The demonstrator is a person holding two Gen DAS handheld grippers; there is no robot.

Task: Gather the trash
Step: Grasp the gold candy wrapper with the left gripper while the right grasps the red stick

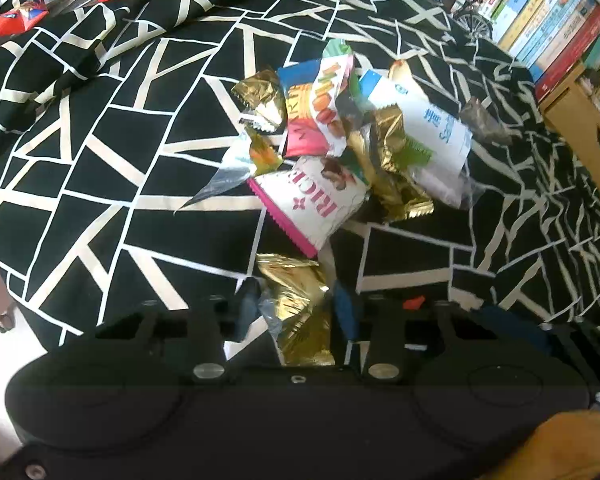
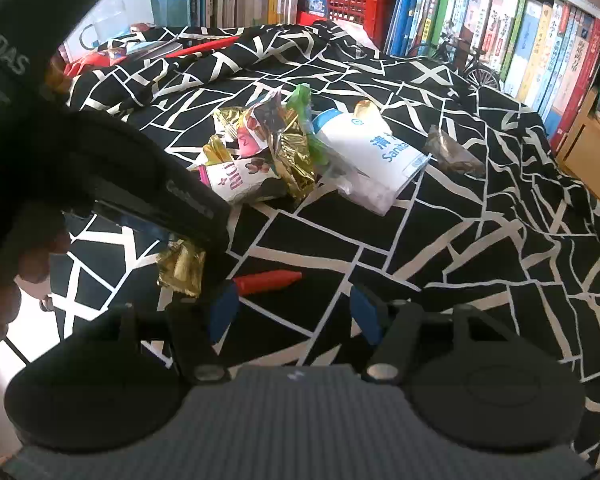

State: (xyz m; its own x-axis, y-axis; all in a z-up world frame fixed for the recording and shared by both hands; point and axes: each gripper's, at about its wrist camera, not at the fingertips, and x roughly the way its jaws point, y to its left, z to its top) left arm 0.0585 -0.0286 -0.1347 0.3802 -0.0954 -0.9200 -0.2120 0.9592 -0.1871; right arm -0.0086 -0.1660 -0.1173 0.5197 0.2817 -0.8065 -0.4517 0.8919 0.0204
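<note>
A gold foil wrapper (image 1: 296, 304) sits pinched between the blue pads of my left gripper (image 1: 298, 306), which is shut on it just above the black-and-white patterned cloth (image 1: 140, 184). From the right wrist view the same gold wrapper (image 2: 180, 268) hangs under the left gripper (image 2: 182, 246). A heap of snack wrappers (image 1: 324, 160) (image 2: 260, 152) and a white tissue pack (image 1: 424, 128) (image 2: 372, 152) lie beyond. My right gripper (image 2: 294, 310) stands open, low over the cloth, with a small red piece (image 2: 268, 280) just ahead of its fingers.
A dark crumpled wrapper (image 2: 454, 154) lies right of the heap. Bookshelves (image 2: 540, 48), a red crate (image 2: 348, 0) and a model bicycle (image 2: 472, 68) line the far side. A wooden box (image 1: 580, 120) stands at the right. The cloth's edge drops off at the left (image 1: 4, 300).
</note>
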